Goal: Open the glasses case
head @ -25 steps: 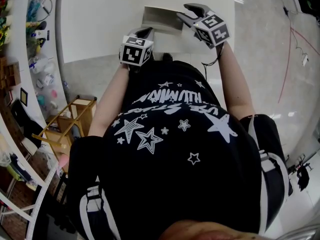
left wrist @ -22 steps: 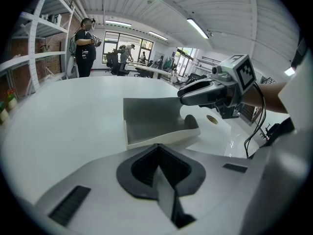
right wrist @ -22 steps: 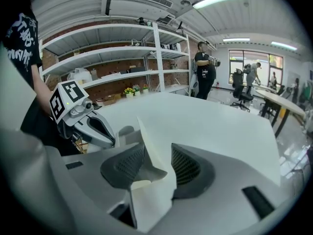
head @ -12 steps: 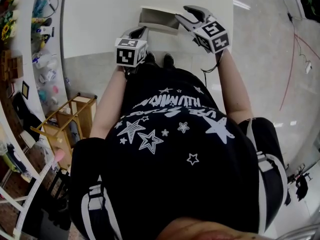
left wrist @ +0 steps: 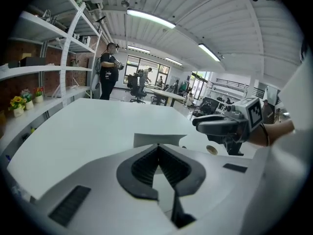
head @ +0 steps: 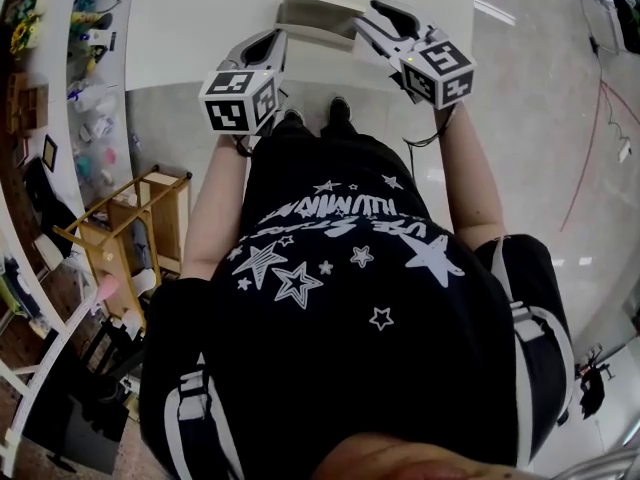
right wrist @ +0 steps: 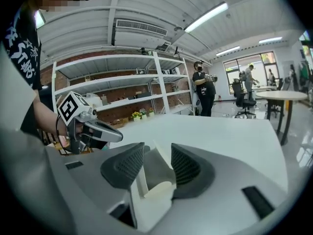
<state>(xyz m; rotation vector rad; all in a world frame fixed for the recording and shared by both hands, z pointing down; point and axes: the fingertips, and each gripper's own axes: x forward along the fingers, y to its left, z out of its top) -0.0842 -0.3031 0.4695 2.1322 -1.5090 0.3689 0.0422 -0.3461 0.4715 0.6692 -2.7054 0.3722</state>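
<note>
- Glasses case (head: 318, 16) is clamped in the right gripper (right wrist: 157, 153), whose jaws stand partly apart on its smooth cream end. The rest of that end is hidden behind the ribbed dark pads (right wrist: 126, 164).
- Left gripper (left wrist: 157, 147) has its jaws closed, with the tips meeting on a thin grey flap of the case. How far the flap reaches is hard to make out.
- In the head view the case shows as a flat, boxy grey panel over the near edge of the white table (head: 200, 28), and the jaws cover both its ends.
- Whether its lid is open cannot be told.
</note>
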